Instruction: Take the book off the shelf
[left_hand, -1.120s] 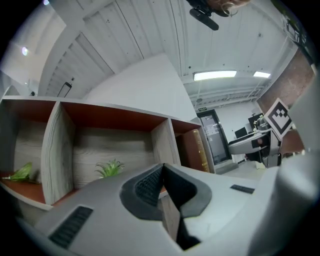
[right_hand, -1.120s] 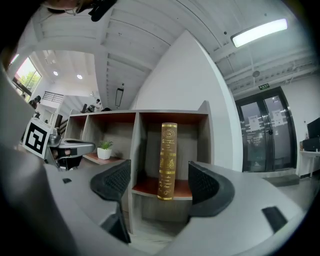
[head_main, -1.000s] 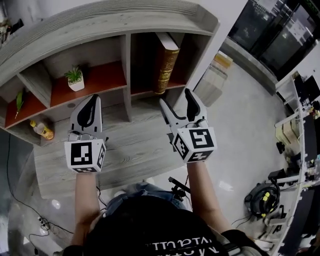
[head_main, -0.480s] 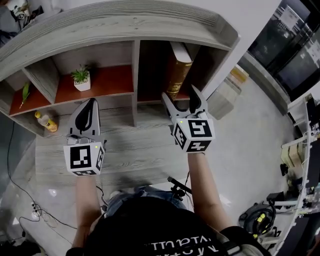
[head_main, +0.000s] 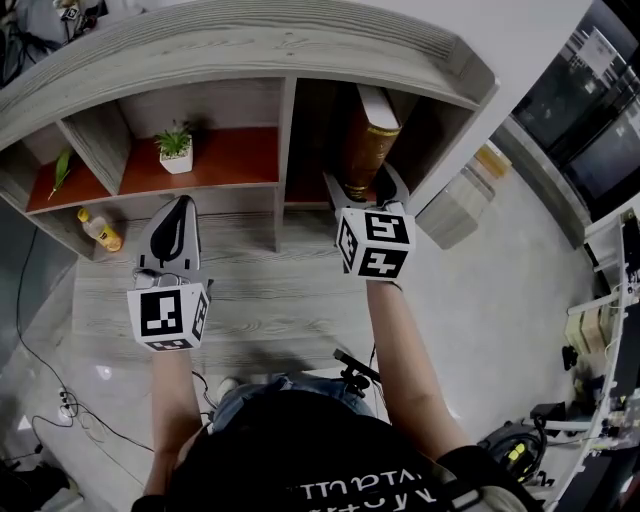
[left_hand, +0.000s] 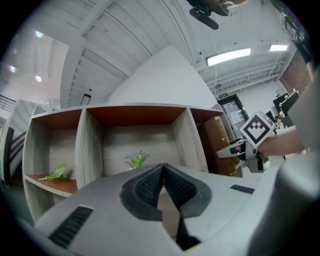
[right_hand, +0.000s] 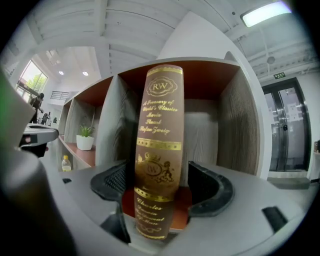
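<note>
Now, with the right gripper spread wide astride the book low in the shelf's rightmost compartment, clamp the 2 covers squarely, then draw straight back; the left gripper hangs closed and empty.

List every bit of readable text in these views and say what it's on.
"RW": gold, top of the book spine.
"A Treasury of World's Classics": spine, just below, fairly legible.
"Stefan Zweig": spine, next line.
Too blurred to read: the script lower on the spine.
Too small to read: the green sign above the door.
Unreadable: the shirt print, cut off.
</note>
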